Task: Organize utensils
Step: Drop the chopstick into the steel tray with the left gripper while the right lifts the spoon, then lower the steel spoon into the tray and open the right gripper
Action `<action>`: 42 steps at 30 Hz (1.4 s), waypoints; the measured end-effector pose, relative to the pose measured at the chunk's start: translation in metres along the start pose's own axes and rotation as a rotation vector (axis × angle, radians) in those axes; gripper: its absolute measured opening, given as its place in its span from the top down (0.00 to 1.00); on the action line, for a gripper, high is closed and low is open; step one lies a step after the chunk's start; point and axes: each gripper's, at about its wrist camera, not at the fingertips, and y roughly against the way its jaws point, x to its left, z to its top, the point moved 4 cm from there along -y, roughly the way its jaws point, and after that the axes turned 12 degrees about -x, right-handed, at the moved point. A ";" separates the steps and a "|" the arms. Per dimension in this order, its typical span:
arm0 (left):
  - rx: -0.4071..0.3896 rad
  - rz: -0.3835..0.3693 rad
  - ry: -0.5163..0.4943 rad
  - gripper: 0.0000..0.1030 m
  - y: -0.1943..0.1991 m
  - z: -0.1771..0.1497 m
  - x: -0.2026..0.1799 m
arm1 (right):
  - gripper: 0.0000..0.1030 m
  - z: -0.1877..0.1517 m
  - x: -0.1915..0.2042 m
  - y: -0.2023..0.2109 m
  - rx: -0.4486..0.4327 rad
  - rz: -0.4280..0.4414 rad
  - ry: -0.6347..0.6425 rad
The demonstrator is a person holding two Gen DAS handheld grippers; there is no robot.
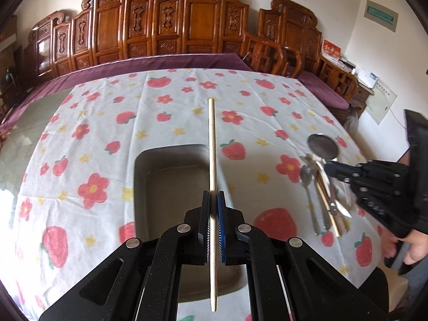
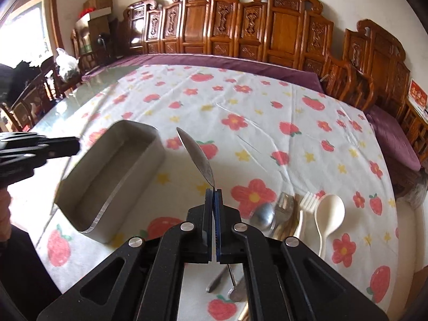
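My left gripper (image 1: 214,195) is shut on a wooden chopstick (image 1: 212,149) and holds it above the grey metal box (image 1: 149,160). The chopstick points away from me over the box's right side. My right gripper (image 2: 213,191) is shut on a metal spoon (image 2: 195,155), bowl up and edge-on, raised above the tablecloth to the right of the grey box (image 2: 80,195). In the left wrist view the right gripper (image 1: 327,164) holds the round spoon (image 1: 322,145) over a pile of cutlery (image 1: 325,200).
Loose utensils lie on the strawberry-print tablecloth (image 2: 254,107): a metal spoon (image 2: 262,215), a metal fork (image 2: 283,206), a cream plastic fork (image 2: 306,206), a cream plastic spoon (image 2: 327,216). Carved wooden chairs (image 1: 171,26) line the far table edge.
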 end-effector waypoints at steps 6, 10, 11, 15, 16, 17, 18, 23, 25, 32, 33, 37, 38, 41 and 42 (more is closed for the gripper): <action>0.048 0.035 0.009 0.96 -0.021 -0.012 0.020 | 0.98 0.019 0.032 0.006 -0.022 0.053 0.000; 0.083 0.036 0.012 0.96 -0.033 -0.021 0.027 | 0.98 0.031 0.052 0.006 -0.035 0.087 0.006; 0.088 0.033 0.010 0.96 -0.035 -0.023 0.028 | 0.98 0.033 0.056 0.005 -0.037 0.094 0.005; 0.100 0.023 0.017 0.96 -0.040 -0.026 0.029 | 0.98 0.039 0.068 0.003 -0.042 0.111 -0.010; 0.103 0.019 0.024 0.95 -0.040 -0.027 0.030 | 0.98 0.040 0.070 0.001 -0.041 0.113 -0.014; 0.105 0.011 0.035 0.95 -0.040 -0.028 0.032 | 0.98 0.042 0.073 0.000 -0.042 0.117 -0.019; 0.104 0.004 0.043 0.95 -0.040 -0.028 0.032 | 0.97 0.043 0.075 -0.001 -0.041 0.121 -0.023; 0.040 0.006 0.063 0.87 -0.020 -0.020 0.043 | 0.97 0.048 0.087 -0.007 -0.041 0.144 -0.047; 0.009 0.010 0.075 0.87 -0.010 -0.014 0.049 | 0.97 0.051 0.093 -0.009 -0.040 0.154 -0.045; -0.075 0.068 0.068 0.86 0.017 -0.002 0.073 | 0.97 0.056 0.120 -0.020 -0.028 0.196 -0.075; -0.081 0.074 0.069 0.86 0.018 -0.001 0.077 | 0.97 0.056 0.123 -0.023 -0.025 0.201 -0.081; -0.105 0.099 0.076 0.86 0.026 0.003 0.090 | 0.97 0.055 0.138 -0.036 -0.003 0.225 -0.118; -0.107 0.104 0.078 0.86 0.027 0.003 0.093 | 0.97 0.055 0.140 -0.040 0.002 0.228 -0.125; -0.117 0.108 0.100 0.86 0.031 0.005 0.100 | 0.97 0.053 0.143 -0.052 0.012 0.222 -0.156; -0.121 0.108 0.105 0.86 0.032 0.006 0.102 | 0.97 0.051 0.143 -0.057 0.021 0.217 -0.165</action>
